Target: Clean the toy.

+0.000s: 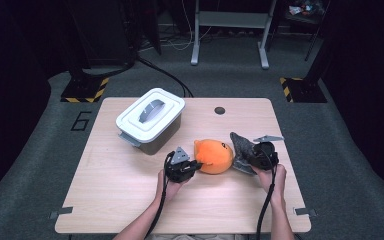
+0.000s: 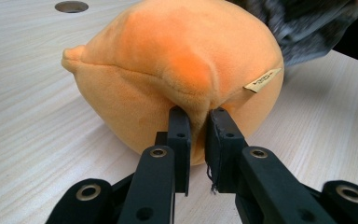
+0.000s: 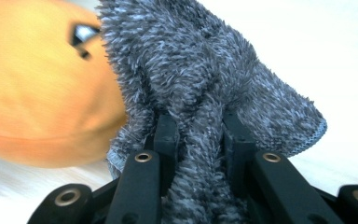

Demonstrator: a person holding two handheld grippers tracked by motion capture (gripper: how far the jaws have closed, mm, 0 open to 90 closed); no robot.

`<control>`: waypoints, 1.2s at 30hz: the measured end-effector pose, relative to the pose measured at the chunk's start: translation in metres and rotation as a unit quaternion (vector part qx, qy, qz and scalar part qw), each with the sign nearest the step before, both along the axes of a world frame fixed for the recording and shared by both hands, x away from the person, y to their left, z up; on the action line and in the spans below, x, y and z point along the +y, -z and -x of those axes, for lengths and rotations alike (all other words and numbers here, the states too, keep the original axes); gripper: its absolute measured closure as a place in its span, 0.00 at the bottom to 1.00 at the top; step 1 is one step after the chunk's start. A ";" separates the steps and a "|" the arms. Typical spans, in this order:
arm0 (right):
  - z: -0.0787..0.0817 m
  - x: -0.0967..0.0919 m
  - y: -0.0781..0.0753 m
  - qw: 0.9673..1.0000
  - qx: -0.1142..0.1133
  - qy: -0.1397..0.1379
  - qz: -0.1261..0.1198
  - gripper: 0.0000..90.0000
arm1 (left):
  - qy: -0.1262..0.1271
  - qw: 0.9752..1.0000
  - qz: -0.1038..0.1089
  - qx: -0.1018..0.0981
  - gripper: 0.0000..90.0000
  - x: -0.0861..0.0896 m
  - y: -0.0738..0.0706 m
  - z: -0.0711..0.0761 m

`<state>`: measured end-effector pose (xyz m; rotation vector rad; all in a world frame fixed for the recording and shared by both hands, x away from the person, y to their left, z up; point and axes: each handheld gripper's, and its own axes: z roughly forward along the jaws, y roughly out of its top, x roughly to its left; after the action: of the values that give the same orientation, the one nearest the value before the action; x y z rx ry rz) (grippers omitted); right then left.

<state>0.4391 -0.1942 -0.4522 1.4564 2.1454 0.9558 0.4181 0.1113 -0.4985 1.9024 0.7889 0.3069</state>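
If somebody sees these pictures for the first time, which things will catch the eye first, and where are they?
First comes the orange plush toy in the middle of the wooden table; the left gripper pinches a fold of it from the near side. Beside the toy, at its right in the high view, the right gripper clamps a shaggy grey cloth. Farther back on the left stands a grey box with a white lid.

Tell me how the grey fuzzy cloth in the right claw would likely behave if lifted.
The grey cloth would probably hang limp: it already bunches and folds between the jaws of the right claw. Its shaggy pile suggests little slipping. It looks light for its size, and it may drag against the orange plush toy it touches.
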 end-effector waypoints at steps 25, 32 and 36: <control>-0.006 0.054 -0.022 0.997 -0.001 -0.078 0.015 0.79 | 0.013 0.999 -0.001 -0.041 0.60 0.005 0.001 0.002; -0.010 0.055 -0.023 0.997 0.001 -0.076 0.014 0.79 | 0.013 0.998 -0.030 -0.057 0.42 -0.003 0.003 0.003; -0.011 0.054 -0.023 0.997 0.001 -0.076 0.016 0.79 | 0.016 0.996 -0.059 -0.068 0.41 -0.007 0.005 0.002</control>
<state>0.4502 -0.1398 -0.4291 1.2947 2.2901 0.9672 0.4161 0.1041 -0.5036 1.9788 0.6607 0.4676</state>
